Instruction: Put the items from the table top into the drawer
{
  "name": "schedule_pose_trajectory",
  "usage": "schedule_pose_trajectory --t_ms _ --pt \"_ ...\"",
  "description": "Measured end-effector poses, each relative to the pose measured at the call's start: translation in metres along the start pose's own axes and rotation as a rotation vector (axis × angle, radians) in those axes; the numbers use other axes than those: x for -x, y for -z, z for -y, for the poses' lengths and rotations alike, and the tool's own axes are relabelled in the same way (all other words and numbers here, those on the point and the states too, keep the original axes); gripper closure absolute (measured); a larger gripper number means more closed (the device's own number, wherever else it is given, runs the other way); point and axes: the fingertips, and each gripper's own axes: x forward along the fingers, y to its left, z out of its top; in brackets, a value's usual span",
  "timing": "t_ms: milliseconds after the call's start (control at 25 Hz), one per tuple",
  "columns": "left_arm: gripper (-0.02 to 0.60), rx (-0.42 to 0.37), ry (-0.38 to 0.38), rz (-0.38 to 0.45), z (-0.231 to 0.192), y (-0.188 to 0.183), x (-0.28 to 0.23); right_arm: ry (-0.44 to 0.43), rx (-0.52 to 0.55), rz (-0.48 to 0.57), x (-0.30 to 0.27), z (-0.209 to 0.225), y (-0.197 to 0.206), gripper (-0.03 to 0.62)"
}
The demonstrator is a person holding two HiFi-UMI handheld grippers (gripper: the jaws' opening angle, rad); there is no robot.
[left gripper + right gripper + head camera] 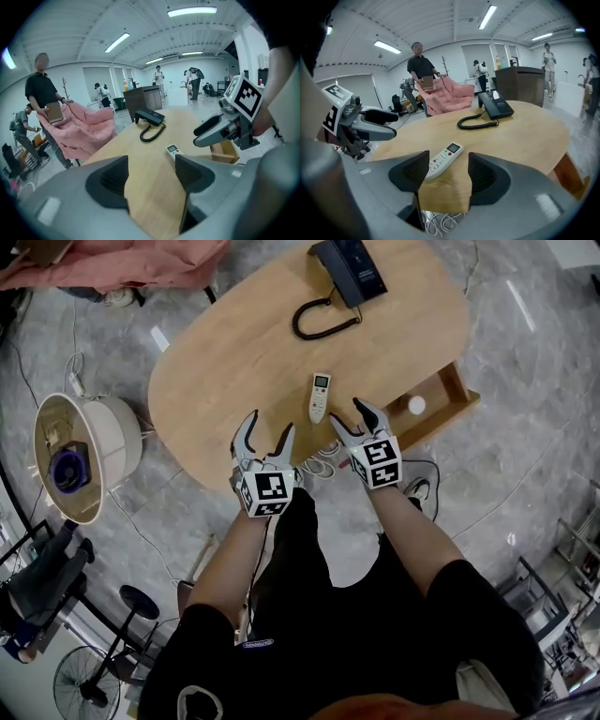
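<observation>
A white remote control [320,397] lies near the front edge of the oval wooden table [244,362]. A black desk phone [349,268] with a coiled cord sits at the far end. My left gripper [269,425] hovers open over the table's front edge, left of the remote, with nothing between its jaws. My right gripper [347,412] is open just right of the remote's near end. In the right gripper view the remote [443,159] lies ahead of the left pad, not touched. The left gripper view shows the remote [172,150] past its right pad, and the right gripper [211,129] beside it.
An open wooden drawer [452,390] sticks out at the table's right side, with a small white round thing [416,405] in it. White cables [323,460] lie on the floor under the front edge. A round white fan [75,456] stands left. A pink cloth [122,263] lies beyond.
</observation>
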Motion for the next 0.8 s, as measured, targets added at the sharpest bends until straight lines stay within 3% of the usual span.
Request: schedule_pose_trajectory --t_ms 560,800 --pt "0.265 0.069 -0.036 -0.004 -0.05 0.041 0.044 0.075 -0.029 -0.247 -0.081 -0.023 0.033 0.26" --pt "0.268 0.09 -0.053 0.002 -0.059 0.05 0.055 0.148 0.007 -0.27 -0.085 -0.02 0.035 0.266"
